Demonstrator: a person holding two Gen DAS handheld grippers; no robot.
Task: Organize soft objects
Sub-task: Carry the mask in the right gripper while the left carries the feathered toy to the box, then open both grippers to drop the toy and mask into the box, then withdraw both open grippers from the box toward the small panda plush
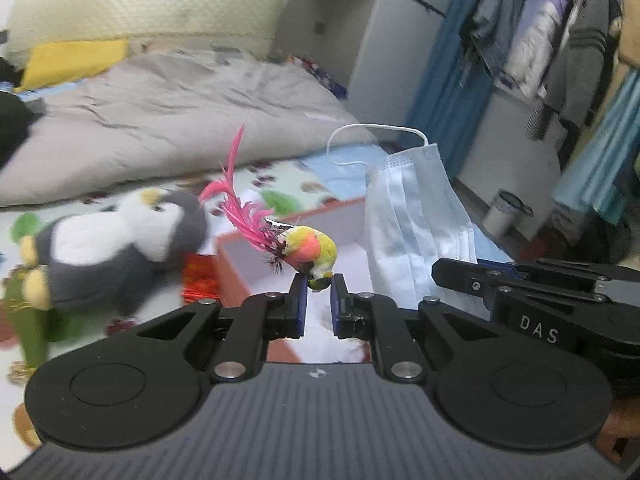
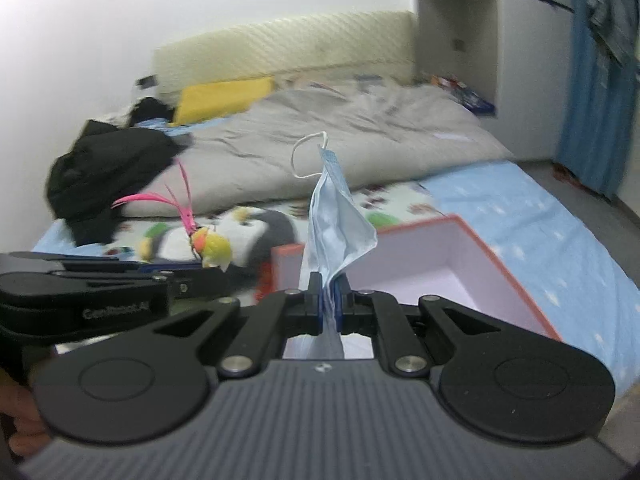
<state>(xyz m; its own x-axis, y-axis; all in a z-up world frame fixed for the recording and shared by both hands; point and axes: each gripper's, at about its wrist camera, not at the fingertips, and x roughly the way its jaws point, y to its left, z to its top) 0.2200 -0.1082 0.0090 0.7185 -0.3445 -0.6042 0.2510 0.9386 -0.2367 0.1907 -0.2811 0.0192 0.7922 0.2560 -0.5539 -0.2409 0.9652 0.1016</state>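
- The left gripper point(image 1: 319, 282), a black two-finger tool with blue pads, is clamping the lower end of a small yellow, orange and green toy bird with long pink tail feathers point(image 1: 310, 250); the bird is sticking up from the fingertips, feathers fanning up and to the left.
- The right gripper point(image 2: 328, 284), of the same black build, is pinching a folded pale blue pleated face mask with white ear loops point(image 2: 334, 224); the mask is standing up out of the closed jaws, one loop curling at its top.
- Both tools are hanging side by side above the bed, each one showing at the edge of the other's view.
- Just beyond the fingertips, an open rectangular box with a red-orange rim and pale lilac inside point(image 2: 460, 256) is sitting on the sheet near the bed's foot edge.
- Left of the box, a grey and white plush penguin with yellow feet point(image 1: 116, 248) is lying on the printed white sheet point(image 1: 276, 176), touching or nearly touching the box's left wall.
- Farther back, a rumpled grey quilt point(image 1: 180, 120) is covering the middle of the bed.
- A black garment point(image 2: 108, 168) is lying heaped at the quilt's left edge.
- At the head end, a yellow pillow point(image 2: 224, 98) is resting against a cream quilted headboard point(image 2: 280, 46).
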